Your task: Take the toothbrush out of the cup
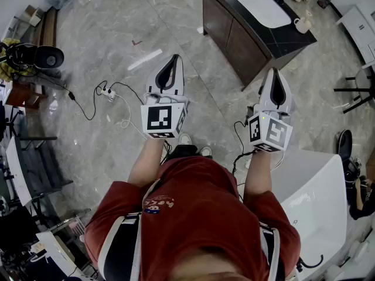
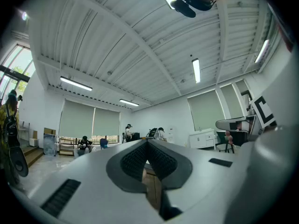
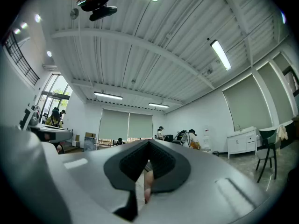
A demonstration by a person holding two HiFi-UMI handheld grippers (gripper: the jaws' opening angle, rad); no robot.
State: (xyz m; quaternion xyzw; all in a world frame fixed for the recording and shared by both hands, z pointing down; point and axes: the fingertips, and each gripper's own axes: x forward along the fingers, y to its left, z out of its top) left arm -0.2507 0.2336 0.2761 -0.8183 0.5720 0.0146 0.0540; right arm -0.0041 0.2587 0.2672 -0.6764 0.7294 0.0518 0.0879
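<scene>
Cup (image 1: 303,24) white, small, on dark counter (image 1: 275,37) corner.

white cup (image 1: 303,24), on dark vanity counter (image 1: 276,37)

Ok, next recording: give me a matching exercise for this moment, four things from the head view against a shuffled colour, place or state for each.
Things:
1. left gripper
2. cabinet
3. power strip
4. shirt

Descriptions:
a. red
b. jaws shut, nothing between them
c. lying on the floor
d. dark, with a white basin on top

Pairs: 1-b, 2-d, 3-c, 4-a
</scene>
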